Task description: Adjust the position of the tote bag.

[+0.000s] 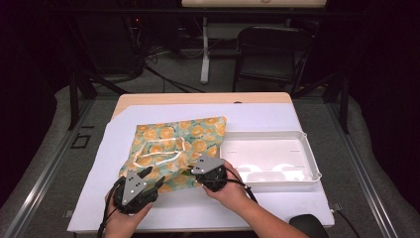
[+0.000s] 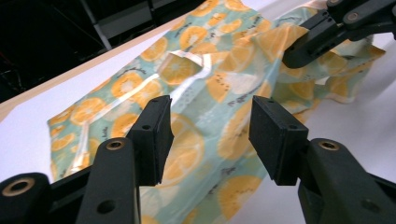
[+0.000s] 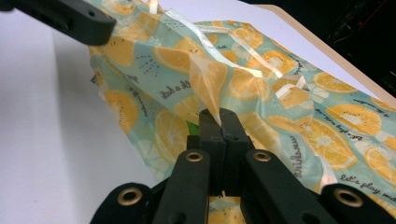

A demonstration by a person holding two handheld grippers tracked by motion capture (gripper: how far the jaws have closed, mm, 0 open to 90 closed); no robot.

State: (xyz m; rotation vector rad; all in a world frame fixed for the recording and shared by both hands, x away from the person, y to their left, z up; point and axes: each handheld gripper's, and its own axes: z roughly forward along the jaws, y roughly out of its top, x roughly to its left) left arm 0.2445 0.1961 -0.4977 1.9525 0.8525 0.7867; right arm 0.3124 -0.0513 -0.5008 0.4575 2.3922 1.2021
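White sheeting covers the wooden table (image 1: 148, 99) in a dark room, with a folding chair (image 1: 270, 47) beyond the far edge. On the sheet lies a teal plastic bag printed with orange slices (image 1: 173, 144), crumpled, just left of an empty white foam tray (image 1: 309, 158). Risk one: my right gripper (image 3: 219, 122) pinches only a thin ridge of film at the bag's near edge, so a sharp pull could slip the film out or stretch it. Risk two: the white ribbon handles (image 1: 158, 157) lie loose on top and could snag a jaw. Risk three: my left gripper (image 2: 210, 135) could close on both layers at once, which would seal the bag's mouth rather than part it. State of the right gripper: jaws pressed together, with the film clamped between the pads and rising in a peak above them. State of the left gripper: jaws spread wide, holding nothing, poised over the bag's near corner; whether they touch it I cannot tell.
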